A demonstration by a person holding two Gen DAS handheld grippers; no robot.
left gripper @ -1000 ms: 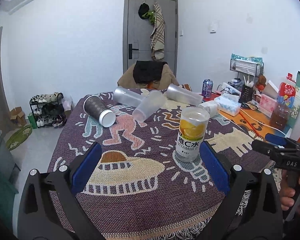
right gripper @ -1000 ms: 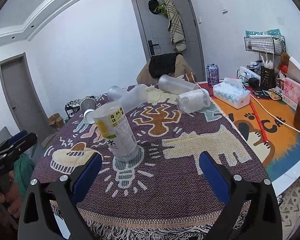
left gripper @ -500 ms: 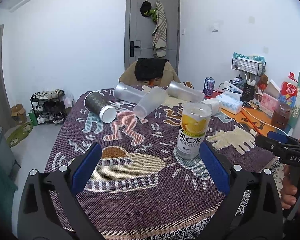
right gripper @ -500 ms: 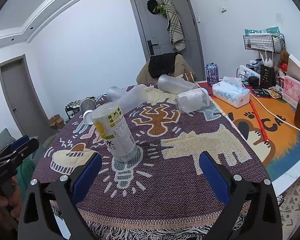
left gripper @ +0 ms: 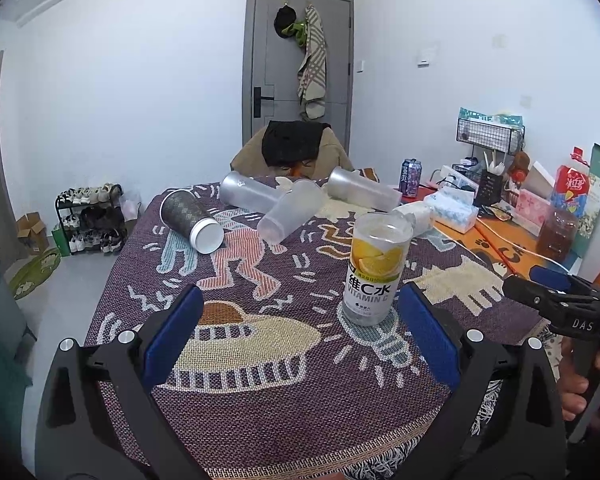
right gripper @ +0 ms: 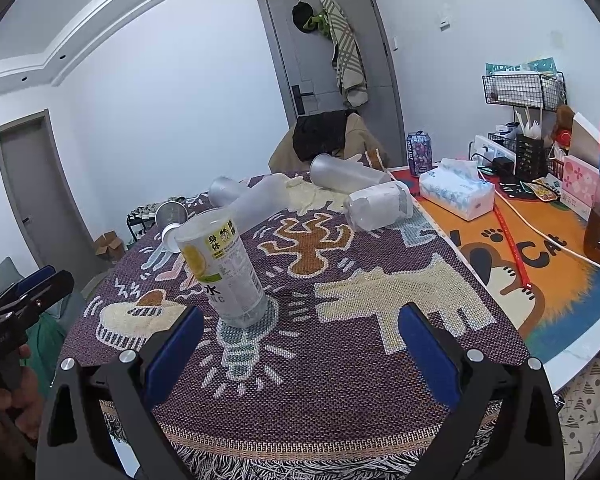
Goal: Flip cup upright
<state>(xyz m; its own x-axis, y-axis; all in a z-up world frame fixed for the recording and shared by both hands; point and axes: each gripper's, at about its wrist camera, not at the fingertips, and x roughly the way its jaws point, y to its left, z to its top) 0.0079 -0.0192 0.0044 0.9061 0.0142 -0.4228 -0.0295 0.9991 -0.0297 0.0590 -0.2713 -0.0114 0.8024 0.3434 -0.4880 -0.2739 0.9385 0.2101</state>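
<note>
A purple woven tablecloth with cartoon figures (left gripper: 300, 392) is covering the table and spreading across most of both views, its fringed near edge running out of sight under the gripper frames. On it, the clear plastic cup with the lemon-slice vitamin C label (left gripper: 376, 270) is standing upright on the light-bulb figure in the weave, open rim up; in the right wrist view (right gripper: 224, 268) it is appearing tilted, though whether that is lens distortion is hard to tell. Farther back, several cups are lying on their sides: a long frosted clear tumbler (left gripper: 364, 191), a second frosted tumbler (left gripper: 249, 192) partly hidden behind a third frosted cup (left gripper: 290, 216) leaning across it, a dark patterned cup with a white base (left gripper: 190, 222), and a clear cup stuffed with white paper (right gripper: 380, 205), which in the left wrist view is mostly hiding behind the upright cup. The left gripper (left gripper: 298, 328) is hanging over the near cloth with its blue-padded fingers spread wide, holding nothing, the right pad just beside the upright cup's base. The right gripper (right gripper: 300, 338) is likewise gaping wide and empty, its left pad near the cup. The hands are showing only as slivers at the frame edges.
</note>
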